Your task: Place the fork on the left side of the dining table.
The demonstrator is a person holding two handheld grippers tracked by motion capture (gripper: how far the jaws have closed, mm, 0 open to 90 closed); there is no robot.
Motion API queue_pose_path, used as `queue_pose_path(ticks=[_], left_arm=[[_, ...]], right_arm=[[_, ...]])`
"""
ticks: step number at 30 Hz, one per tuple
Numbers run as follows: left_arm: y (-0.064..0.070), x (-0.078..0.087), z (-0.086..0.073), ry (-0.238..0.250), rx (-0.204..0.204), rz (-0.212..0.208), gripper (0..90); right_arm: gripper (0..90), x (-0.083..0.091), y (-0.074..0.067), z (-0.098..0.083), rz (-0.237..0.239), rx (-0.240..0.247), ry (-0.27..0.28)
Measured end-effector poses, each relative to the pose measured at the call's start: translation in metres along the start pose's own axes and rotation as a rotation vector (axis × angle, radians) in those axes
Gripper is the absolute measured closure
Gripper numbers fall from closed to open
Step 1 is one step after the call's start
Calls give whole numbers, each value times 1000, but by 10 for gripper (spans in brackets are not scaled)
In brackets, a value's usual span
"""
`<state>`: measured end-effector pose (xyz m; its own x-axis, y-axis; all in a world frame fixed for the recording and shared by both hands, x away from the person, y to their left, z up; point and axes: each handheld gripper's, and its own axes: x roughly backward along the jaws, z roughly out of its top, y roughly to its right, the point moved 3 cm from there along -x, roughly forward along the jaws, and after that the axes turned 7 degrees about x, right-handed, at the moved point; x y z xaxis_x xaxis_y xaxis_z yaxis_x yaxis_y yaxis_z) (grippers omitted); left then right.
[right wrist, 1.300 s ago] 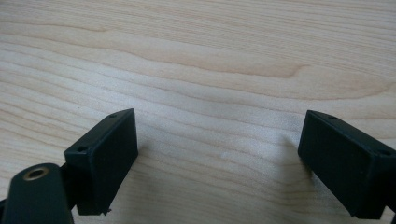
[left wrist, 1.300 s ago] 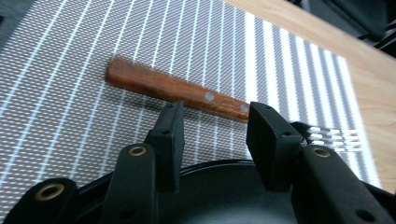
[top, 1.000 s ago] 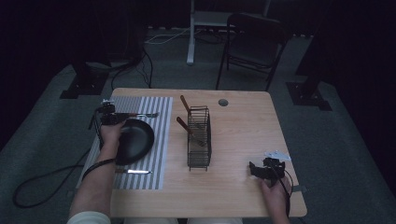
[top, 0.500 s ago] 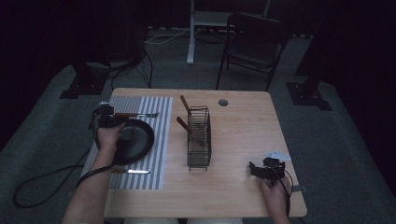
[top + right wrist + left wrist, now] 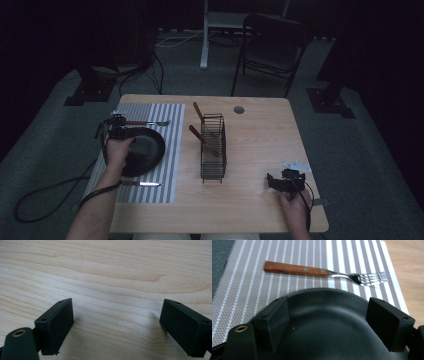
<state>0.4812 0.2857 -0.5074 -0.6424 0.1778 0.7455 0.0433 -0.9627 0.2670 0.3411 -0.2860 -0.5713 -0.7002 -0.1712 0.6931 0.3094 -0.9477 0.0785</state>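
The fork (image 5: 325, 273), brown wooden handle with steel tines, lay flat on the striped placemat (image 5: 170, 165) beyond the black plate (image 5: 327, 325); its long axis ran across the left hand-held gripper (image 5: 327, 322), whose wide-open jaws straddled the plate's rim; the right hand-held gripper (image 5: 117, 327) gaped empty over the worktop (image 5: 260, 145); the rack (image 5: 213, 147) contents stayed indistinct.

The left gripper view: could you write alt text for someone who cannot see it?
Two open black tongs reach over a round black plate lying on a grey-and-white striped placemat. Beyond the plate lies a wooden-handled metal fork, tines pointing right, toward the light wooden table.
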Motion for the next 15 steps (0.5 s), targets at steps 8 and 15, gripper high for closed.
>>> queue_pose_path(ticks=[8,15], left_arm=[[7,8,-8,10,-27,-8,99],[11,20,-18,95,-73,-13,101]], right_arm=[[116,0,0,0,0,0,0],[116,0,0,0,0,0,0]])
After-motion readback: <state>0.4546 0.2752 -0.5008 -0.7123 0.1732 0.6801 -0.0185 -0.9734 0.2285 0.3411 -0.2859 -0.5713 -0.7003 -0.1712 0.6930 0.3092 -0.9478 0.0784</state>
